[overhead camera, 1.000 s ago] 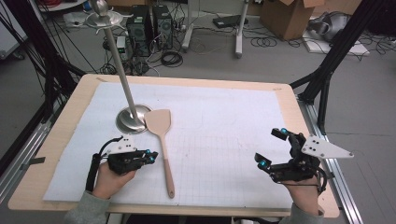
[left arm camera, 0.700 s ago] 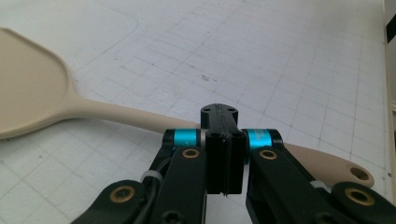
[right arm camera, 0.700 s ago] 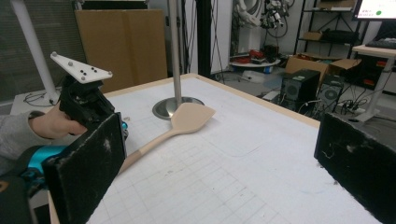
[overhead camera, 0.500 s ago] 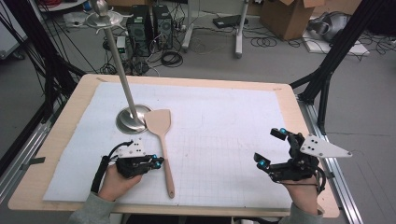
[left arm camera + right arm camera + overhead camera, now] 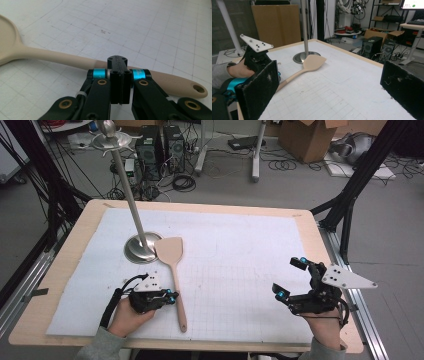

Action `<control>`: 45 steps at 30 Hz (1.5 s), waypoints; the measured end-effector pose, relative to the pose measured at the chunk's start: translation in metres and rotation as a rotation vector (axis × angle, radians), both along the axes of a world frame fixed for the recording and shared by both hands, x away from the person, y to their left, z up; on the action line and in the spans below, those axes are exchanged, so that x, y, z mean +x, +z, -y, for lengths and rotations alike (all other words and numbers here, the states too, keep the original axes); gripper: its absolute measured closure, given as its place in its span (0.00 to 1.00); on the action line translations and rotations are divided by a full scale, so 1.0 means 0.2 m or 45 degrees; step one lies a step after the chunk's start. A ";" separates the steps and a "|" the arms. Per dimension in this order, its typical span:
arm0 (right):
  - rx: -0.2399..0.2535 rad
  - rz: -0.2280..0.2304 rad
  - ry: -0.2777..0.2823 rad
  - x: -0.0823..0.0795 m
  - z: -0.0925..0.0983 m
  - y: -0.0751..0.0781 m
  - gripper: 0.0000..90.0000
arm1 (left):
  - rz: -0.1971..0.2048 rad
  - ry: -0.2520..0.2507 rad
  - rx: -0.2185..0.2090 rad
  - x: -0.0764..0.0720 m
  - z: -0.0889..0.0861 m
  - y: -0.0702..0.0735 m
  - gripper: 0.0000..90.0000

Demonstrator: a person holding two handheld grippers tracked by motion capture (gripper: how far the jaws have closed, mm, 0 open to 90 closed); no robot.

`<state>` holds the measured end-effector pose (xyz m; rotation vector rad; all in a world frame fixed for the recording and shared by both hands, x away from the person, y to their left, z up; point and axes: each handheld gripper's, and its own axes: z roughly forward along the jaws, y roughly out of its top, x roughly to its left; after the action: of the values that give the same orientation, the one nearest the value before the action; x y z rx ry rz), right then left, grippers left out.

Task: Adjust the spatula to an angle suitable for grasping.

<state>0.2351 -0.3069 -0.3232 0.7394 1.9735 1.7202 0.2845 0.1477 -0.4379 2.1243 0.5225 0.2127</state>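
Note:
A pale wooden spatula (image 5: 176,275) lies flat on the white gridded mat (image 5: 240,255), blade toward the far side and handle toward the front edge. My left gripper (image 5: 173,296) rests low on the mat just left of the handle, jaws shut together with nothing between them. In the left gripper view the closed tips (image 5: 117,61) point at the middle of the spatula handle (image 5: 75,59), very close; contact cannot be told. My right gripper (image 5: 291,279) sits at the front right of the table, jaws wide open and empty. Its view looks across at the spatula (image 5: 312,62).
A metal stand with a tall pole rises from a round base (image 5: 136,251) that touches the spatula's blade on its left. The wooden table edge (image 5: 200,208) frames the mat. Boxes, computers and cables lie on the floor beyond.
My left gripper has slid rightward across the mat, up to the spatula handle, staying shut. The right gripper and spatula have not moved.

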 end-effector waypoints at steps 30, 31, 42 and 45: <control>-0.011 -0.023 0.030 0.04 -0.03 -0.01 0.01 | 0.013 0.028 0.000 0.00 0.05 -0.02 0.99; -0.011 -0.025 0.029 0.04 -0.03 -0.01 0.01 | 0.017 0.031 0.006 -0.01 0.06 -0.02 1.00; -0.013 -0.020 0.034 0.05 -0.04 -0.01 0.01 | 0.028 0.048 0.004 -0.01 0.09 -0.02 1.00; -0.017 -0.027 0.038 0.05 -0.05 -0.01 0.01 | 0.029 0.050 0.005 0.00 0.11 -0.03 1.00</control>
<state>0.2459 -0.2976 -0.3256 0.7303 2.0177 1.7212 0.2836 0.1249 -0.4430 2.1143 0.5511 0.2604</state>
